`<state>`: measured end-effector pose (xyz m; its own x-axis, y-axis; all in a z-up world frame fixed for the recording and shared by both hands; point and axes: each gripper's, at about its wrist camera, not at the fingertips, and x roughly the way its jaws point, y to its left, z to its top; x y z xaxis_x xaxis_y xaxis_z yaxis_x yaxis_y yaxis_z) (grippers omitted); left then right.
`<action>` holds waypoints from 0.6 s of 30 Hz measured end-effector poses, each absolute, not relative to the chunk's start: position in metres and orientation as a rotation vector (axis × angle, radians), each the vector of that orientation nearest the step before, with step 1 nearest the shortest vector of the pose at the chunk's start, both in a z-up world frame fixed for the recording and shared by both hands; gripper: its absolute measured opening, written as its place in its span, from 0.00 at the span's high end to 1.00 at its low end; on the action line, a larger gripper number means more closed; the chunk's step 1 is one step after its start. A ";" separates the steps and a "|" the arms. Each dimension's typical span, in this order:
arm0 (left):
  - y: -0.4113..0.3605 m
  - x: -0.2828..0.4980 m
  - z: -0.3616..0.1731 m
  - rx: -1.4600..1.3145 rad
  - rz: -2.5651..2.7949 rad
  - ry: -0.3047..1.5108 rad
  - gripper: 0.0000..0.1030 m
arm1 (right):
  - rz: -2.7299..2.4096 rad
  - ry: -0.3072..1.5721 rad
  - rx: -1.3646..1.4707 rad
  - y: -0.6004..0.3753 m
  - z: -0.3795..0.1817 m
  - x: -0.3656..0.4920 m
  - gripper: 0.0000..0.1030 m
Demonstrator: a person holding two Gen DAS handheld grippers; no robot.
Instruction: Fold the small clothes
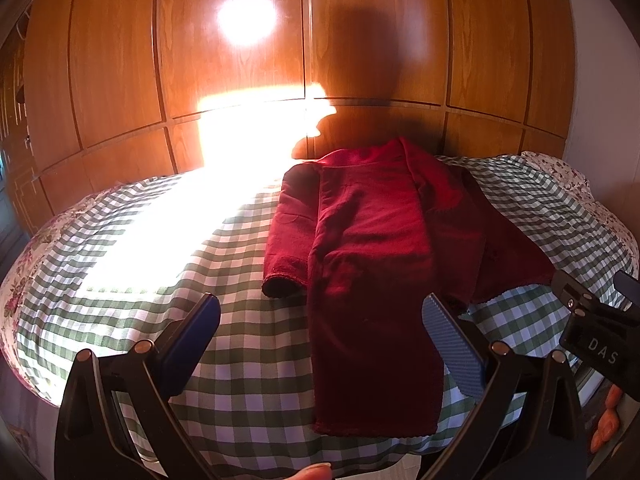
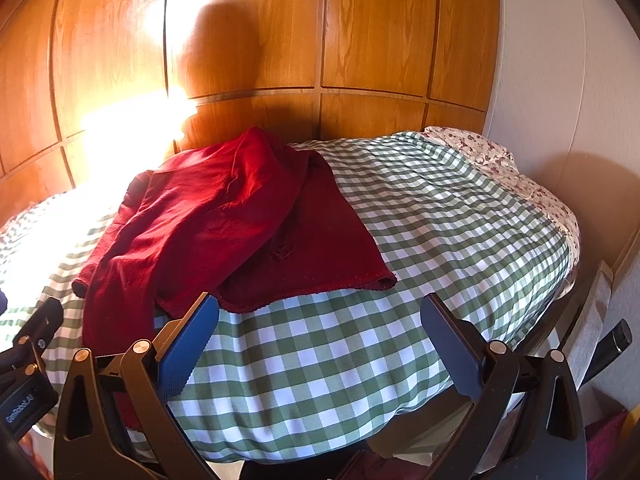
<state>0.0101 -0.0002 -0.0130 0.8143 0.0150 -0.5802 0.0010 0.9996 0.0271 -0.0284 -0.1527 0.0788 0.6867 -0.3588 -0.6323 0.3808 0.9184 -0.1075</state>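
Observation:
A dark red knitted sweater lies on the green-and-white checked bed cover, with one side and its sleeve folded across the body. Its left sleeve cuff rests beside it. My left gripper hovers open above the sweater's near hem, nothing between its blue pads. In the right wrist view the same sweater sits to the left, its lower right corner flat on the cover. My right gripper is open over bare cover, just right of the hem.
A wooden wardrobe wall stands behind the bed, with strong sun glare on the cover's left part. A flowered sheet shows at the bed's edges. A white wall is at the right. The other gripper's body shows at the right edge.

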 end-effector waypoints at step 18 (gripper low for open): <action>-0.005 0.021 -0.025 0.052 0.011 0.668 0.02 | -0.407 0.750 0.059 -0.163 0.064 -0.017 0.03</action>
<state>0.0211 -0.0050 -0.0245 0.7848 0.0264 -0.6191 0.0069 0.9987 0.0514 -0.0166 -0.1629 0.0645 0.6576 -0.3381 -0.6733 0.3798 0.9206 -0.0914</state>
